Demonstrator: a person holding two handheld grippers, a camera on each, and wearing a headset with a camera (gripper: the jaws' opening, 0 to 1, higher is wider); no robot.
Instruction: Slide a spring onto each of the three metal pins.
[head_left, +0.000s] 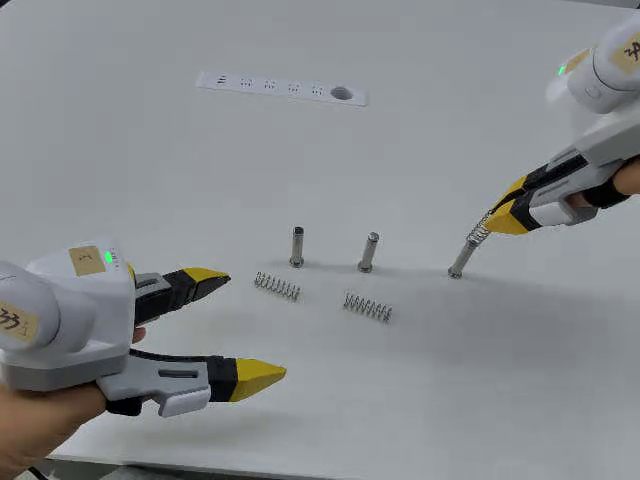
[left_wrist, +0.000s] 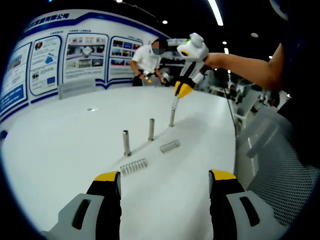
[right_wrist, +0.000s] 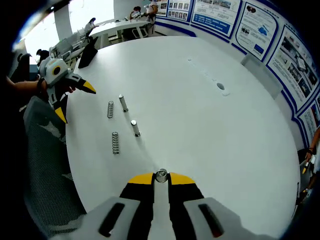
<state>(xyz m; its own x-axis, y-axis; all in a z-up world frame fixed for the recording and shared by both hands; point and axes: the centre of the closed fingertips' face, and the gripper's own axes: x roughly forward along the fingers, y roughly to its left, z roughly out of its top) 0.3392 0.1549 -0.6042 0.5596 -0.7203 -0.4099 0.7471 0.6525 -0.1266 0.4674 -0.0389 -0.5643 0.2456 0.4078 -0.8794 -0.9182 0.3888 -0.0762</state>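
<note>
Right hand-held gripper (head_left: 494, 224) pinches spring (head_left: 479, 233) at pin (head_left: 461, 259) top.

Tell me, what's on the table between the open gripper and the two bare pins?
Two springs lie flat there: a near spring and a far spring, in the left gripper view.
</note>
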